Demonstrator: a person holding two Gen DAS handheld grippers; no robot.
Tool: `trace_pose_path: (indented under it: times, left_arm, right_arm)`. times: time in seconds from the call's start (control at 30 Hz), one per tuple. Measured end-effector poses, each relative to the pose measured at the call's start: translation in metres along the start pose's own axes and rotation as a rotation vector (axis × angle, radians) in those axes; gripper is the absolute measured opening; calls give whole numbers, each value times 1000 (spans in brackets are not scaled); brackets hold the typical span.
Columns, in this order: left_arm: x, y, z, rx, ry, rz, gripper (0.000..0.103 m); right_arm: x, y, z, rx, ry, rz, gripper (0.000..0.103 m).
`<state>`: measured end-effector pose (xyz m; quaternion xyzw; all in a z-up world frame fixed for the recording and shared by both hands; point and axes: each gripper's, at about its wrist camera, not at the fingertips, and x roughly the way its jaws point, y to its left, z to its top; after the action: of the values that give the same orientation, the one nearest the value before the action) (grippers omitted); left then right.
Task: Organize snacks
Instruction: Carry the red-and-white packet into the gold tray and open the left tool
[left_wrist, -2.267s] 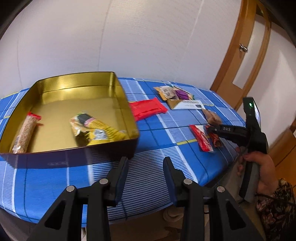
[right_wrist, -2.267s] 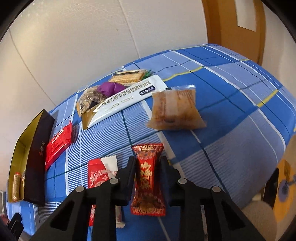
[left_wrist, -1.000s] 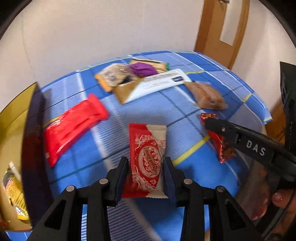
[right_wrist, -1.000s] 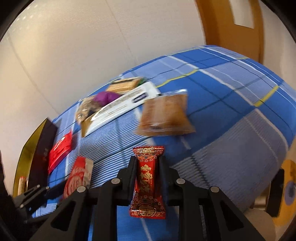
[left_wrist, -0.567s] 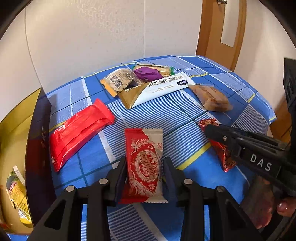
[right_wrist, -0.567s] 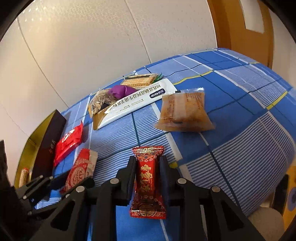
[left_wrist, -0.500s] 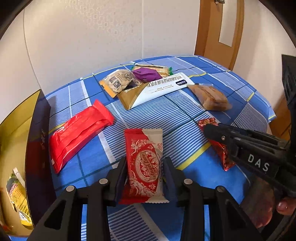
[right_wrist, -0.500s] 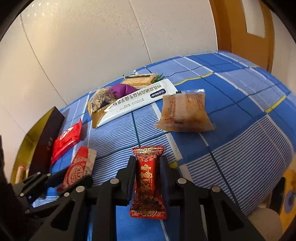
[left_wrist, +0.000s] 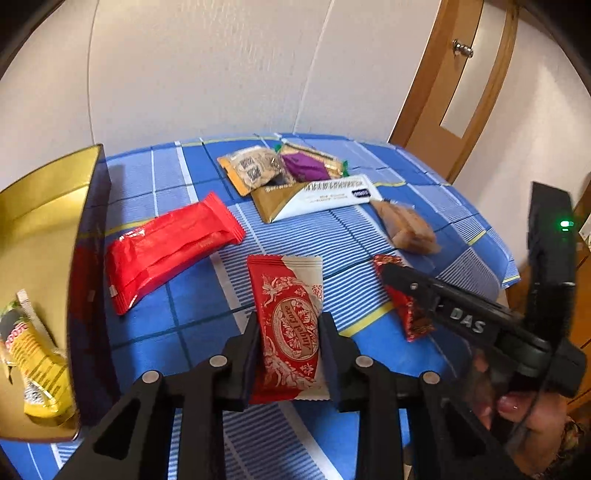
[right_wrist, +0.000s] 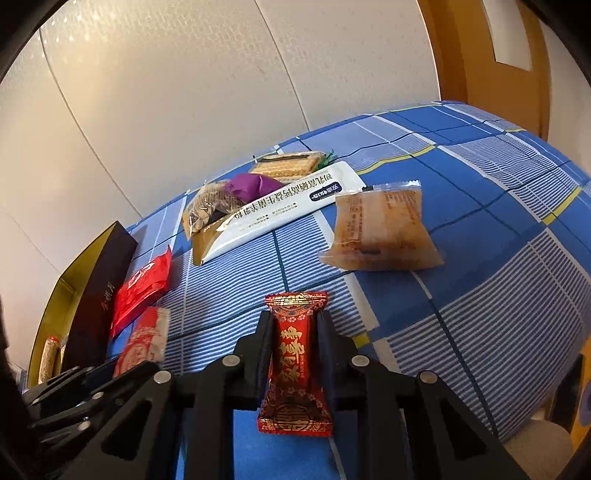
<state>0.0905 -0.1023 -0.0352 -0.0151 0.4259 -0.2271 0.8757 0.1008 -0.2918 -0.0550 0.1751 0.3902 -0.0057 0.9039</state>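
Note:
My left gripper (left_wrist: 289, 325) is shut on a red-and-white snack packet (left_wrist: 289, 321), held just above the blue checked tablecloth. My right gripper (right_wrist: 295, 325) is shut on a small red candy with gold characters (right_wrist: 294, 363); it also shows in the left wrist view (left_wrist: 406, 306). The gold tin (left_wrist: 40, 206) stands at the left, with a yellow snack (left_wrist: 35, 369) inside. In the right wrist view the tin (right_wrist: 99, 295) is at the far left and the left-held packet (right_wrist: 144, 339) sits beside it.
On the cloth lie a red bar wrapper (left_wrist: 166, 247), a long white-and-gold packet (left_wrist: 317, 197), a brown pastry packet (right_wrist: 380, 229), a purple snack (left_wrist: 303, 166) and a clear nut packet (left_wrist: 255, 171). A wooden door (left_wrist: 454, 85) stands at the back right. The table edge (left_wrist: 509, 273) drops off at the right.
Over the last second both grippers stay shut on their snacks. The left gripper has lifted and drawn back slightly with the red-and-white packet; the tin shows more at the left.

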Motion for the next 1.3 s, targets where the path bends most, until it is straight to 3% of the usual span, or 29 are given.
trace_pose_path:
  times: [0.23, 0.4, 0.8, 1.1, 1.3]
  left_arm:
    - [-31, 4, 0, -7, -64, 4, 30]
    - [-54, 17, 2, -45, -112, 20, 30]
    - [-106, 78, -5, -165, -218, 118, 30]
    - [-126, 150, -27, -316, -219, 213, 30]
    - [-126, 188, -43, -359, -163, 297, 30]
  right_arm:
    - [0, -1, -1, 4, -4, 10, 24]
    - [0, -1, 0, 24, -16, 71, 24]
    - [-1, 0, 0, 21, -24, 72, 24]
    - [-3, 0, 0, 23, -39, 80, 24]
    - [-2, 1, 0, 21, -37, 82, 24]
